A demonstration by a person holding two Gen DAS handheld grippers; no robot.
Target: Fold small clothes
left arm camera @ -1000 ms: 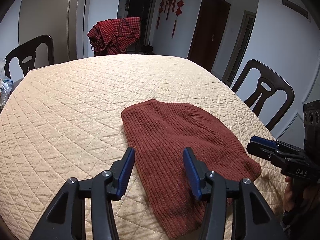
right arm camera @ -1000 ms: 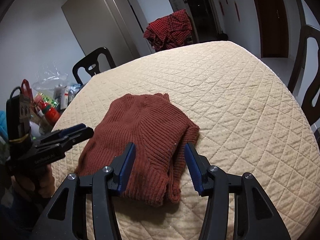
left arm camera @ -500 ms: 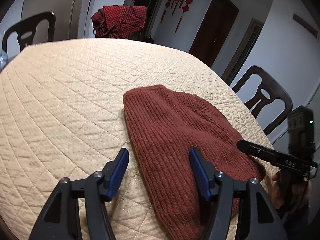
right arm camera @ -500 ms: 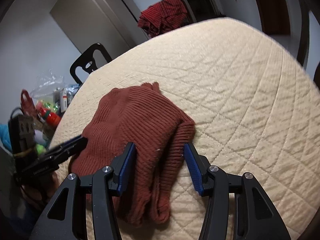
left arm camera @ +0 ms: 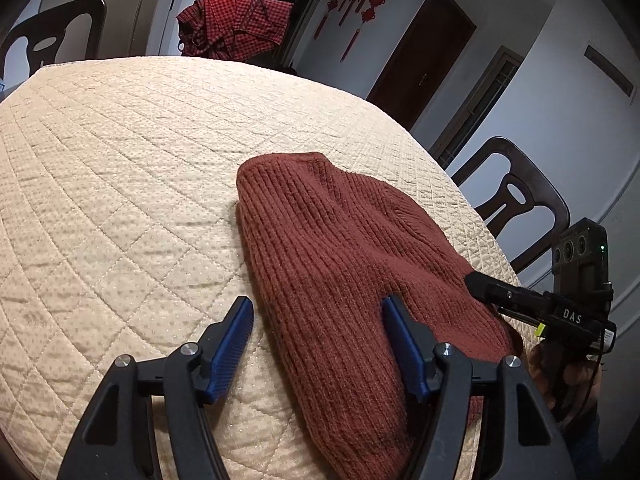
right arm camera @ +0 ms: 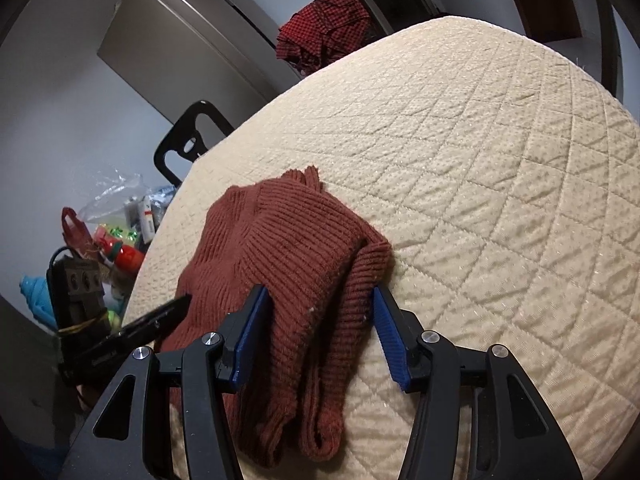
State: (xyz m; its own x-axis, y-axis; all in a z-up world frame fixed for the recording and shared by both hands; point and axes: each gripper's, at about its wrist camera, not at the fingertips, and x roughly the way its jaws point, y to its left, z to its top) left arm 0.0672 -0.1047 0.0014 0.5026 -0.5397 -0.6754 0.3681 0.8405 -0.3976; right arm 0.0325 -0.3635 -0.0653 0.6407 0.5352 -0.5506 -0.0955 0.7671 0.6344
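Note:
A folded rust-red ribbed knit sweater (left arm camera: pixel 344 264) lies on the cream quilted tablecloth (left arm camera: pixel 120 168), near the table's front edge. My left gripper (left arm camera: pixel 318 316) is open, low over the sweater's near left edge, one blue pad on each side of that edge. My right gripper (right arm camera: pixel 318 308) is open and straddles the sweater's (right arm camera: pixel 288 256) near right end, where the layers bunch. Each gripper shows in the other's view: the right one (left arm camera: pixel 480 284) at the sweater's right edge, the left one (right arm camera: pixel 176 306) at its left edge.
A red checked garment (left arm camera: pixel 236 24) hangs over a chair at the far side. Dark wooden chairs (left arm camera: pixel 516 200) stand around the table. A cluttered side surface with bags and bottles (right arm camera: pixel 120 232) lies left of the table in the right wrist view.
Both grippers have moved in and down towards the sweater, staying open. The right gripper now reaches its right edge; the sweater has not shifted.

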